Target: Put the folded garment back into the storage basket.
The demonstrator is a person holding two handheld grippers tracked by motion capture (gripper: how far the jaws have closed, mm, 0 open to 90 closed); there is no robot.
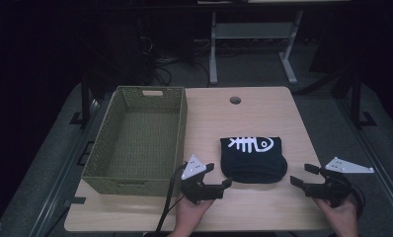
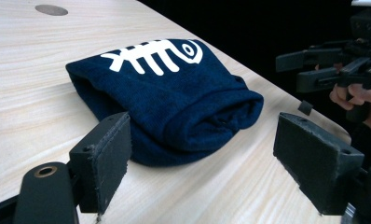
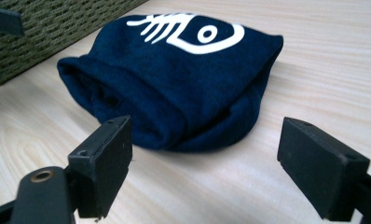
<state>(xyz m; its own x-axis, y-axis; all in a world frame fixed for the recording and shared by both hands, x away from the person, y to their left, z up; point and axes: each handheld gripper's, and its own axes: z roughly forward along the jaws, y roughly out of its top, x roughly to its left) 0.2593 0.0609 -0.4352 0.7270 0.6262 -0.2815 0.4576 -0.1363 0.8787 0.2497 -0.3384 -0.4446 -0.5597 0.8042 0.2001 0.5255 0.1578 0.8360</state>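
The folded navy cloth (image 1: 254,159) (fish-bone print up) lies near the counter's (image 1: 263,207) front edge, right of the basket (image 1: 135,182). It looks soft, light and floppy; grip its thick front fold. Left hand-held gripper (image 1: 218,177) and right hand-held gripper (image 1: 303,175) gape wide, holding nothing.

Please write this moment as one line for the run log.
left hand-held gripper: open, near folded navy cloth | right hand-held gripper: open, beside cloth | cloth: on table, untouched | green basket: empty
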